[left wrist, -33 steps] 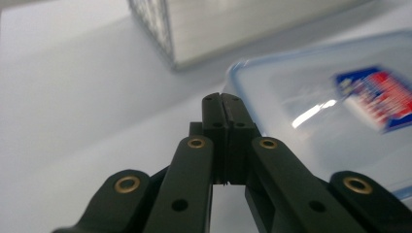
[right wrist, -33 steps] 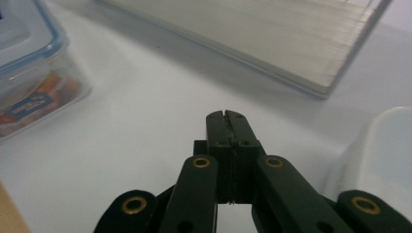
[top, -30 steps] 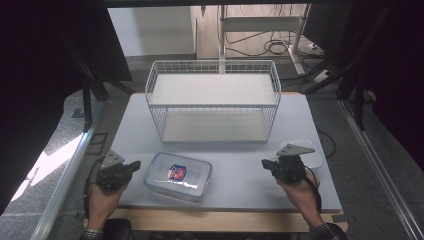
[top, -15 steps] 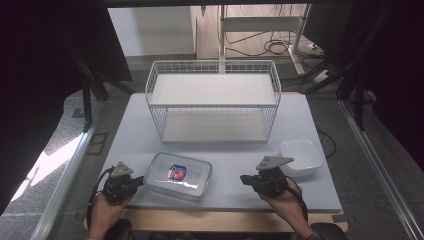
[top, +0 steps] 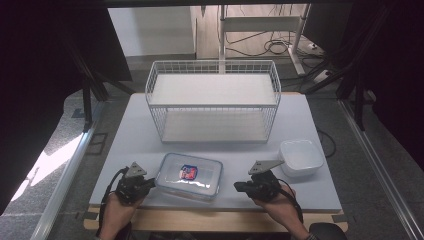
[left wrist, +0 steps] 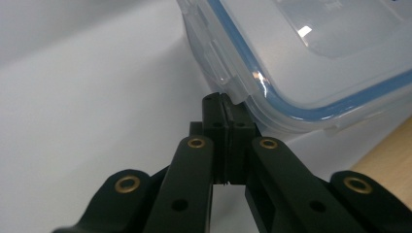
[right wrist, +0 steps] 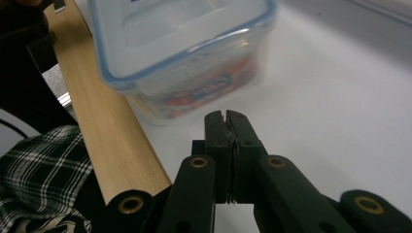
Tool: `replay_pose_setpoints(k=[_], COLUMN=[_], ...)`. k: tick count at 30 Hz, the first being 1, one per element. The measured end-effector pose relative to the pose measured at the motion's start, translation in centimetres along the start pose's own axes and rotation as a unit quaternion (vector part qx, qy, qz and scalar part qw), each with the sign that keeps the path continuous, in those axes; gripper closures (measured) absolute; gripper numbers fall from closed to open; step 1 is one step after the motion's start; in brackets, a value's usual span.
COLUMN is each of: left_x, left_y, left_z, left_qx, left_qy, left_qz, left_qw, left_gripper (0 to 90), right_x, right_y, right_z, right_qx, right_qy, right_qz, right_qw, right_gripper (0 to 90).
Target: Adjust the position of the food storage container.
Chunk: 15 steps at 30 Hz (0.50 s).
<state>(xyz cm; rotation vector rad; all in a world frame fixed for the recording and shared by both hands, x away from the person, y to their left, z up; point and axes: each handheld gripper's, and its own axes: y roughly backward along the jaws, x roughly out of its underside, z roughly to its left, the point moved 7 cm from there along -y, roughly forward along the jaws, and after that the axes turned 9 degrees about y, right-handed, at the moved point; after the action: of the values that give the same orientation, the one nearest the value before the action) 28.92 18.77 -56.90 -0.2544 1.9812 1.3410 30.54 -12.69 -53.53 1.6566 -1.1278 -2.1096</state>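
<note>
Clear plastic box (top: 189, 176) lies near the table's (top: 300, 120) front edge, between both claws. Left claw (left wrist: 224, 99), clenched empty, touches its side latch (left wrist: 214, 58); right claw (right wrist: 227, 116), clenched empty, sits just beside its other end.

Ahead of the closed left gripper (left wrist: 224, 104), the clear lidded container (left wrist: 311, 53) runs off the top and right edges of the left gripper view. In the right gripper view, the same box blurs beyond the right gripper (right wrist: 227, 119), its label (right wrist: 210, 88) unreadable.
</note>
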Motion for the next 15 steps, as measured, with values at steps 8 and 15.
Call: replay_pose_setpoints(k=[8, 15], left_x=[-0.7, -1.6], left_y=[-1.2, -2.2], left_z=[-2.3, -3.6], left_qx=[0.024, 0.032], left_qy=[-0.018, -0.032], left_qz=[0.006, 0.007], left_qw=[0.9995, 0.9989], left_gripper=[90.0, 90.0], right_x=[0.8, 1.3], right_y=[-0.6, -0.3], right_z=[0.7, -0.4], right_qx=[-0.015, 0.014], right_qy=[0.004, 0.002], right_qz=[0.031, 0.041], right_qw=[0.9994, 0.9991], right_gripper=[89.1, 89.3])
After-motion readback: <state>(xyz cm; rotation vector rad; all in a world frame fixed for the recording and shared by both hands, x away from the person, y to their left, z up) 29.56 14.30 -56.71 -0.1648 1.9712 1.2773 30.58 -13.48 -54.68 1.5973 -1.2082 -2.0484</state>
